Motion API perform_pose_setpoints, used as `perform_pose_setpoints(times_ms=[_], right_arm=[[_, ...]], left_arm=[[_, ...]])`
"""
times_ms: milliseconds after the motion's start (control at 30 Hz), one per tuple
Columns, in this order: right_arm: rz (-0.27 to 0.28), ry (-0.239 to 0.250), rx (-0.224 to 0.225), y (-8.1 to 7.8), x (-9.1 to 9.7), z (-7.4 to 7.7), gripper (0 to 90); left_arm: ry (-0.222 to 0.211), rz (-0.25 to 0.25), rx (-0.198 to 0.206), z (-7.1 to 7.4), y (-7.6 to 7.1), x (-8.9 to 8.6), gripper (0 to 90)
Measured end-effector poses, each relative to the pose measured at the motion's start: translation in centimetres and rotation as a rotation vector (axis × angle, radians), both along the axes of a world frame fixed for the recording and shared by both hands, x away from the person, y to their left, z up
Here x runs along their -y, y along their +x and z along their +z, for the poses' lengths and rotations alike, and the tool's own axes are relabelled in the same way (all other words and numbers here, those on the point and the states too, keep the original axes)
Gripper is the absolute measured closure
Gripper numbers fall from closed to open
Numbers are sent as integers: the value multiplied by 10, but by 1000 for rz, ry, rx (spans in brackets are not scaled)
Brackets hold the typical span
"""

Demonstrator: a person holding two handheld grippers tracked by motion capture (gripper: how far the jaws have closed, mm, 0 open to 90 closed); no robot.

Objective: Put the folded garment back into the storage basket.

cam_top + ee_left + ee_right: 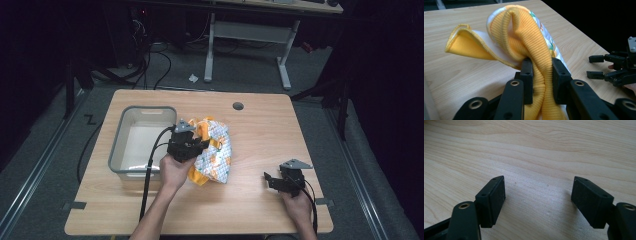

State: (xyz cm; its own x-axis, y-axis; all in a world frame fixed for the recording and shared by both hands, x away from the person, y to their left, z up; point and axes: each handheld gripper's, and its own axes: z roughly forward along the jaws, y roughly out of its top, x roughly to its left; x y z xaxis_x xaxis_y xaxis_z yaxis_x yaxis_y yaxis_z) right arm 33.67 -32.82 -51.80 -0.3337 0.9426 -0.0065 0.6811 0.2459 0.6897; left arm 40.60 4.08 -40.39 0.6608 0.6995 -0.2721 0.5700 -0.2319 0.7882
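A grey bin [142, 142] sits at the table's [260, 135] left w/ the left gripper [186, 145] just beside it, jaws clamped on the yellow ribbed edge of a patterned cloth [216, 152] bunched mid-table. Well apart at right, the right gripper [272, 180] hovers low over bare wood, jaws wide, nothing between them.

Table [260, 135] evenly lit, surroundings dark, closeups soft.

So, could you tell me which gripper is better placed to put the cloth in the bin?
Left. The left gripper already clamps the yellow cloth beside the grey bin; the right gripper sits open, apart.
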Motion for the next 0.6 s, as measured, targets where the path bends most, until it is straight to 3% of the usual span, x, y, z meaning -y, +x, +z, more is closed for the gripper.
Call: perform_pose_setpoints(times_ms=[600], right_arm=[[0, 0, 0, 0, 0, 0, 277]], left_arm=[[-19, 8, 13, 20, 8, -25, 746]])
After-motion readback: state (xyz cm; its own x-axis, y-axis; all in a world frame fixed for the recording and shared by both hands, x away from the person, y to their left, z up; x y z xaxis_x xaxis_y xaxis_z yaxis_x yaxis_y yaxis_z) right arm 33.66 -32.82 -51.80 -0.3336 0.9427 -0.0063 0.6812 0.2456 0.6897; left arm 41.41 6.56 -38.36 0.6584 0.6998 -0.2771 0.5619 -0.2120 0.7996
